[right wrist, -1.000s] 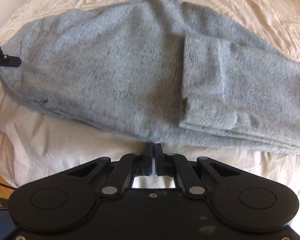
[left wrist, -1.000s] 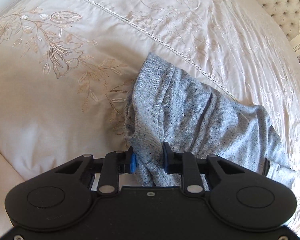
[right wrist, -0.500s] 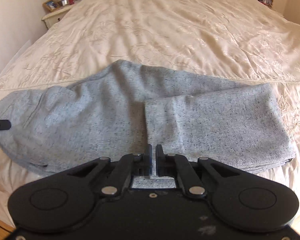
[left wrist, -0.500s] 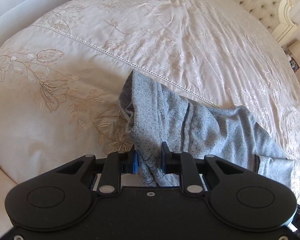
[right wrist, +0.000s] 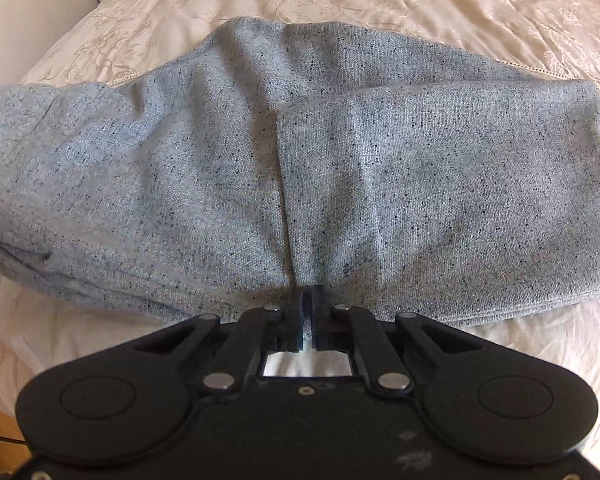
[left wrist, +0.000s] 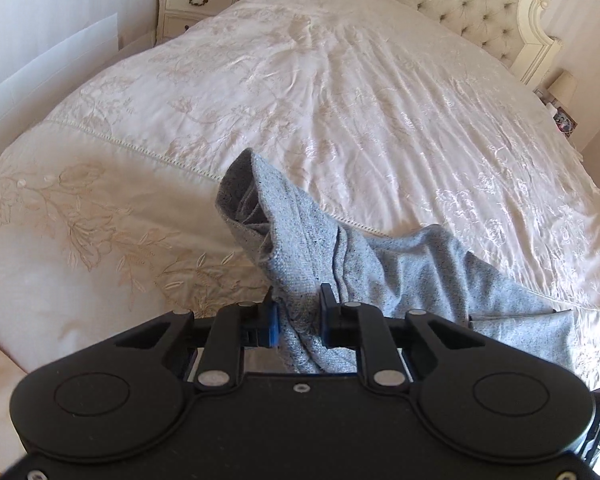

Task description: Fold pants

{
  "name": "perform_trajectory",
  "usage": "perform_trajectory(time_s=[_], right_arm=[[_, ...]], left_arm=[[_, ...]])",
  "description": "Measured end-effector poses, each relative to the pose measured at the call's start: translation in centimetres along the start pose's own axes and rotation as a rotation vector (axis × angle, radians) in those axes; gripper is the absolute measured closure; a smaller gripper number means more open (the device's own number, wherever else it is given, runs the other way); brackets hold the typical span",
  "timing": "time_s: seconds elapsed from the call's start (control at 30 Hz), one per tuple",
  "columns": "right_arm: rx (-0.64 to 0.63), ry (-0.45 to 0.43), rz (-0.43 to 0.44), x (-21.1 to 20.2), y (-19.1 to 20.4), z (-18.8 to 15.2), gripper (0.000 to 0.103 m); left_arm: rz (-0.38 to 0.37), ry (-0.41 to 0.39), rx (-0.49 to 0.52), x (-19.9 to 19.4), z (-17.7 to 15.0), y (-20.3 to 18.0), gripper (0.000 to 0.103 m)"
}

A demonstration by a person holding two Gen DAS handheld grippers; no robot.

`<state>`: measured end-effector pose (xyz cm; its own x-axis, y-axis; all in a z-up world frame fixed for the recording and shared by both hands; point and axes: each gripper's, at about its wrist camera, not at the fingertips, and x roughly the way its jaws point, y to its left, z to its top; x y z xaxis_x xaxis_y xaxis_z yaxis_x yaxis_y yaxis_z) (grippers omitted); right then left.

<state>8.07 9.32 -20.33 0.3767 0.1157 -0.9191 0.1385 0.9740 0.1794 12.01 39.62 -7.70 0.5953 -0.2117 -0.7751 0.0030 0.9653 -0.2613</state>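
Left hand-held gripper (left wrist: 296, 316) closing on a bunched end of the pants (left wrist: 380, 276), lifted at 12 o'clock over the bed (left wrist: 340, 92). Right hand-held gripper (right wrist: 308, 312) pinching their near edge. Could slip: thick bunch, folded layer sliding. One pants, two grippers, one bed.

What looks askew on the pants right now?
The pants lie mostly flat on the bed, but the end in the left gripper is bunched and twisted, not a clean edge. Its jaws are closing on that wad. Nothing looks damaged.
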Motion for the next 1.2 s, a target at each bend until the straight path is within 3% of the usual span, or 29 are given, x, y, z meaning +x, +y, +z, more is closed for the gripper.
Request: perform_trajectory(time_s=[0.2,0.33,0.5,0.67,0.8,0.9,1.07,1.13,1.2], right_arm=[[0.028,0.012,0.155,-1.1,-3.3,0.3,0.102],[0.067,-0.055,0.28,-4.7,-7.4,1.2,0.098],[0.059,-0.09,0.289,-7.5,-13.9,2.0,0.097],[0.099,-0.057,0.201,-7.7,-22.7,2.3,0.095],[0.162,-0.008,0.16,-7.5,-27.8,2.0,0.097],[0.156,-0.006,0.144,-8.6,-30.1,1.8,0.092],[0.14,-0.034,0.138,-9.9,-31.3,2.9,0.088],[0.127,-0.065,0.134,-10.4,-31.4,3.5,0.086],[0.111,-0.106,0.145,-10.8,-31.2,4.5,0.083]], left_arm=[[-0.004,-0.106,0.116,-3.6,1.1,-7.0,0.081],[-0.017,-0.176,0.219,-5.8,1.4,-13.8,0.082],[-0.089,-0.187,0.308,-5.3,0.0,-23.0,0.082],[-0.189,-0.081,0.349,1.1,-3.8,-32.3,0.08],[-0.233,0.181,0.359,9.9,-8.2,-37.7,0.079],[-0.214,0.281,0.387,11.8,-10.5,-39.4,0.081],[-0.257,0.176,0.378,7.4,-9.4,-37.8,0.079],[-0.207,0.127,0.358,6.5,-8.7,-36.1,0.078],[-0.108,0.127,0.319,7.7,-7.8,-34.3,0.078]])
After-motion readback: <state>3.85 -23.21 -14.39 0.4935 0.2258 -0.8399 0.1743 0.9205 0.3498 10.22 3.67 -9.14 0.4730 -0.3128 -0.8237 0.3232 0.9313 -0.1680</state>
